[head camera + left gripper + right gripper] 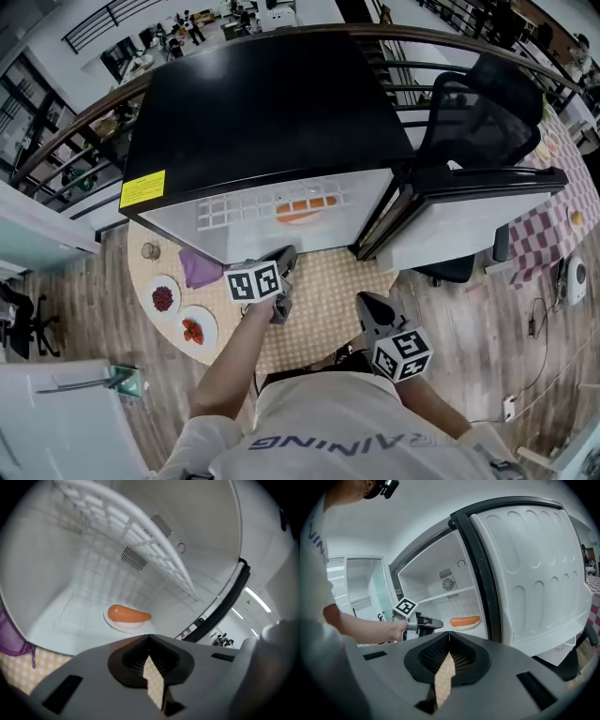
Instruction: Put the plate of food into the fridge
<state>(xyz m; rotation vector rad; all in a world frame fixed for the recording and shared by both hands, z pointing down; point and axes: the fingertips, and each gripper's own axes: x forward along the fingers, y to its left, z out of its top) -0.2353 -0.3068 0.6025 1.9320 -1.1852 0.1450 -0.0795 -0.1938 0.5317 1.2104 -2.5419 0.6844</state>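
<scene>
The fridge (253,112) stands open, its door (469,202) swung out to the right. A white plate (302,210) with an orange sausage rests inside on the fridge floor, under a white wire shelf (145,545). In the left gripper view the plate (125,617) lies just past my left gripper (149,637), which is shut with nothing in it. From the head view that left gripper (284,258) sits at the fridge mouth, short of the plate. My right gripper (367,302) hangs back near the door, shut and empty (449,634). The right gripper view shows the plate (465,621) too.
A round table with a woven mat (319,291) sits below the fridge. It carries a purple cloth (199,268), a plate of dark berries (164,297), a plate of strawberries (192,329) and a glass (150,250). A black chair (478,122) stands behind the door.
</scene>
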